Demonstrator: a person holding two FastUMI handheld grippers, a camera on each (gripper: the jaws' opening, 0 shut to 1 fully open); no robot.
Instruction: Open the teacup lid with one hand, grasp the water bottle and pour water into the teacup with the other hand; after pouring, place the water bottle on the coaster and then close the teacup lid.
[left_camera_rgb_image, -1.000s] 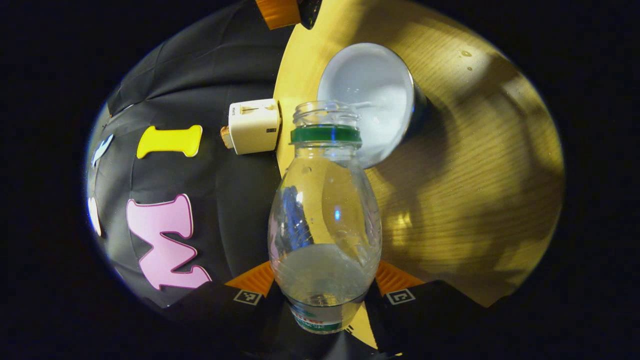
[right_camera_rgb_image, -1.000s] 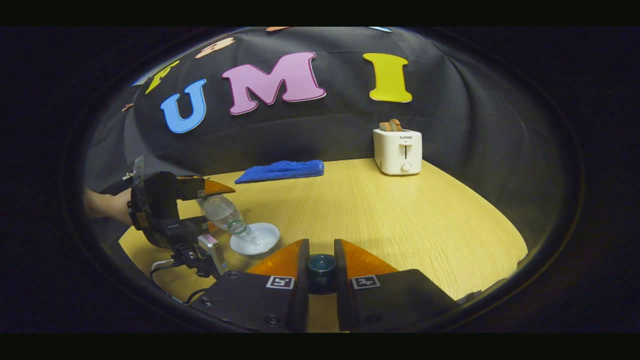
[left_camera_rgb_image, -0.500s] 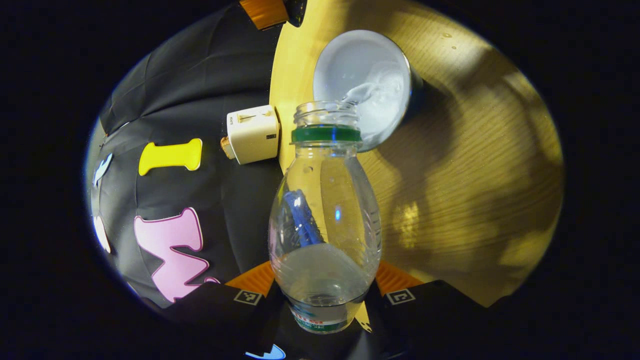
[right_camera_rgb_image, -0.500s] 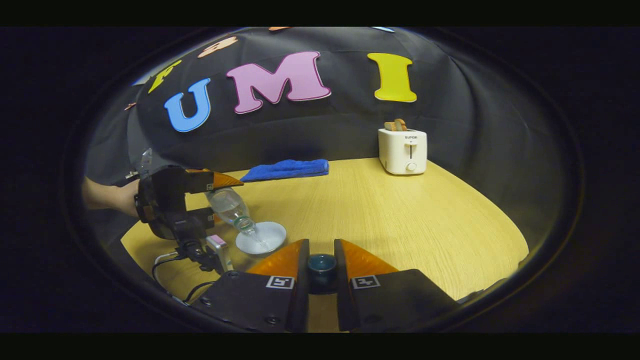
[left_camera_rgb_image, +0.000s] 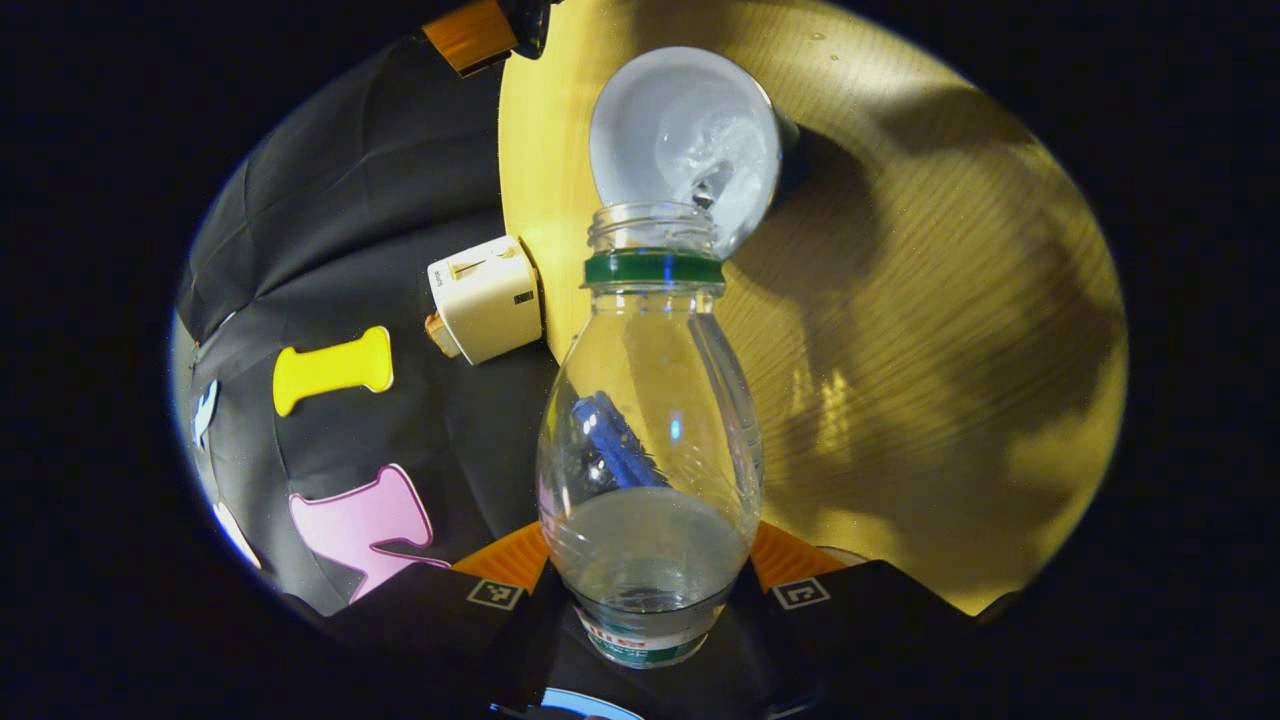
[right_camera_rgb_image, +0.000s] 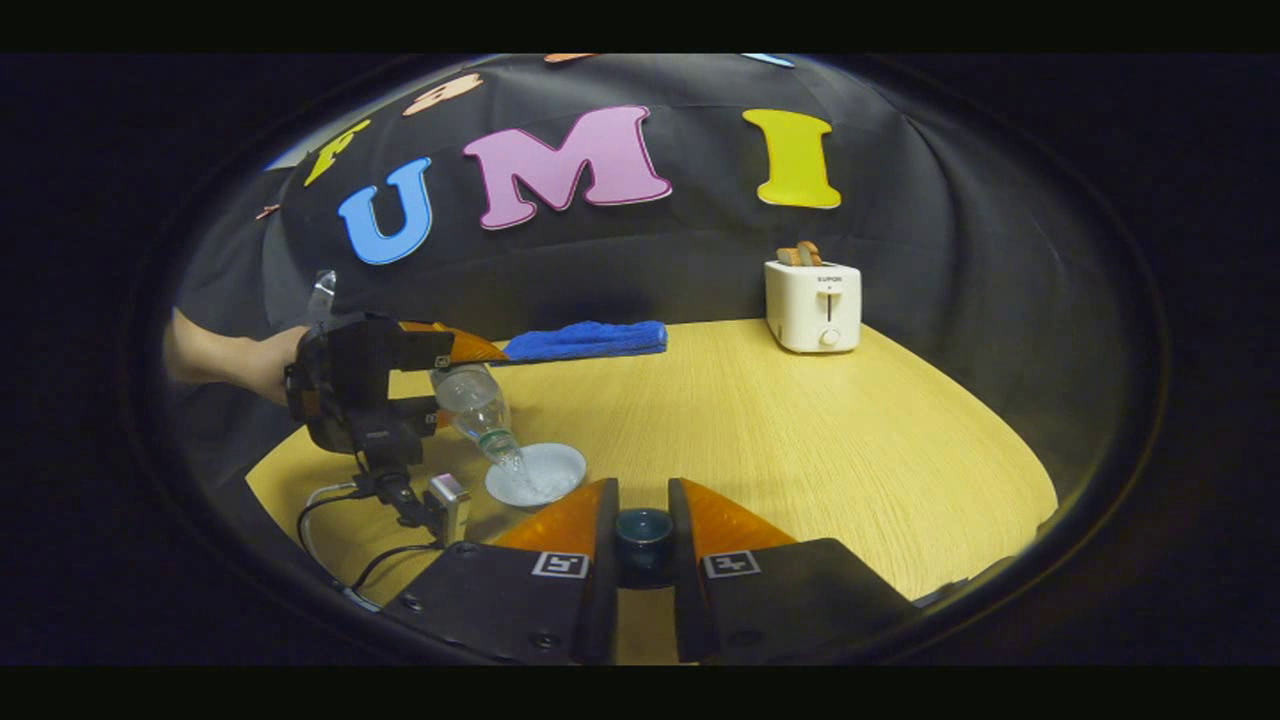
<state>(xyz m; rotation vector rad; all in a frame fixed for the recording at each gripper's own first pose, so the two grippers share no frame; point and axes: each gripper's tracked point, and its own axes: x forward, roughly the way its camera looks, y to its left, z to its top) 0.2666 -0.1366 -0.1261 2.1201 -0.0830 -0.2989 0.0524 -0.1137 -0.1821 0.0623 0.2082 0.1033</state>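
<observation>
Over on the left in the right gripper view, your hand (right_camera_rgb_image: 262, 362) has the left gripper (right_camera_rgb_image: 440, 370) tipped forward, both orange fingers clamped round the clear plastic water bottle with the green neck ring (right_camera_rgb_image: 474, 405). The bottle slants mouth-down with its opening right over the open white teacup (right_camera_rgb_image: 536, 473), and water is running into it. The left gripper view backs that up: the bottle (left_camera_rgb_image: 650, 440) sits squeezed between that gripper's (left_camera_rgb_image: 650, 565) two fingers, some water left at its base, and the cup's (left_camera_rgb_image: 685, 140) white inside is churning just past the bottle's mouth.

The cup stands on the near left part of the pale wooden tabletop (right_camera_rgb_image: 800, 430). Moving right, your right gripper (right_camera_rgb_image: 643, 520) is closed on the small dark teal lid knob (right_camera_rgb_image: 643, 528), fingers pressed on both sides, held just right of the cup.

Farther back there's a folded blue cloth (right_camera_rgb_image: 585, 340) at the far edge, and to the far right a white toaster with bread in it (right_camera_rgb_image: 813, 303).
</observation>
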